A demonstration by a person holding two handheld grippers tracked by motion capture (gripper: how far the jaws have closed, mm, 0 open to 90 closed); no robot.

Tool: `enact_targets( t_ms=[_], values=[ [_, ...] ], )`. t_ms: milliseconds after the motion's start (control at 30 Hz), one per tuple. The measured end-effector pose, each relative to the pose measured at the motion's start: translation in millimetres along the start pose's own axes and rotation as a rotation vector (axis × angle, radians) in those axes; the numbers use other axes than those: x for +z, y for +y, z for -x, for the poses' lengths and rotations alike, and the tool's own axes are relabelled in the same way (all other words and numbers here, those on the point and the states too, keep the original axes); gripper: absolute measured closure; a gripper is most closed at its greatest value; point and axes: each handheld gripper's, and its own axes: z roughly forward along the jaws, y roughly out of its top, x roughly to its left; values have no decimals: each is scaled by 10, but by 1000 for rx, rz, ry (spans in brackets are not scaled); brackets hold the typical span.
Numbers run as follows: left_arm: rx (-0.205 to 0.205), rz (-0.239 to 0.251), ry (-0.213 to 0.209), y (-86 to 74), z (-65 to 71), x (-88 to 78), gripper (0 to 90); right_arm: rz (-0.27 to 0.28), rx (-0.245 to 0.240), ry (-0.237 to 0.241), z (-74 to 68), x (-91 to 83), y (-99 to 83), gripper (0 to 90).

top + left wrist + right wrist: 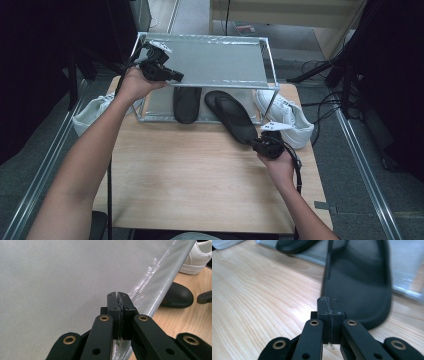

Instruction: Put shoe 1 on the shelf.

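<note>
- The right tongs are pressed together at the heel of a black flip-flop; whether they pinch its edge cannot be told
- The flip-flop lies on the wooden surface, toe toward the rack, heel toward the near right
- The left tongs are pressed together, gripping nothing, over the rack's grey top shelf at far left
- A black shoe sits under the shelf; 1 white sneaker lies to the right, another to the left
</note>
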Motion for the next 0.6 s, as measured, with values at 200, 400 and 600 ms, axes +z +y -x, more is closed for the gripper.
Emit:
enact_targets(
  t_ms=[200, 400, 600],
  values=[
    [-1, 0, -1, 0, -3, 0, 893, 29, -14, -40, 66, -108, -61, 900],
    [-1, 0, 0, -1, -2, -1, 892, -4, -9, -86, 201, -166, -173, 900],
    [-1, 2, 0, -2, 2, 0, 892, -48, 1, -101, 291, -131, -229, 900]
  ],
)
